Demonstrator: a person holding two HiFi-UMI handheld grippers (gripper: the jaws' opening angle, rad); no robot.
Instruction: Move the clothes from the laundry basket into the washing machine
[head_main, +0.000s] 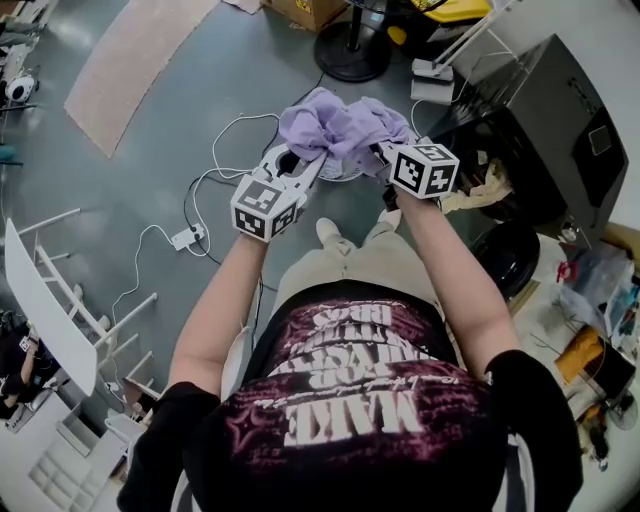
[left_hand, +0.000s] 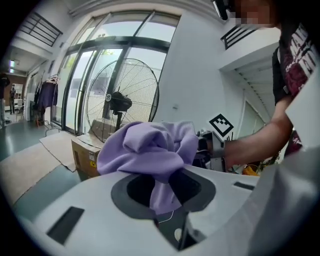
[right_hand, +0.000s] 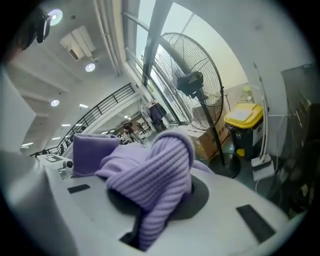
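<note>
Purple knit garment hangs bunched in the air in front of me, held up between both tools above the grey floor. My left hand-held gripper is clamped on one part of it. In the left gripper view a fold of the fabric runs down into the narrow gap between the jaws, and the rest billows above them. My right hand-held gripper is clamped on another part, a ribbed edge that drops between its jaws in the right gripper view. The two tools sit near each other, tips pointing away from me, with the knit bridging them.

Just to the right in the head view stands the dark washing machine, with a beige cloth showing at its front. Beyond the garment I see the round base of a pedestal fan, a cardboard box beside it and a yellow-lidded bin near it. A white power strip with its cables lies on the floor to the left.
</note>
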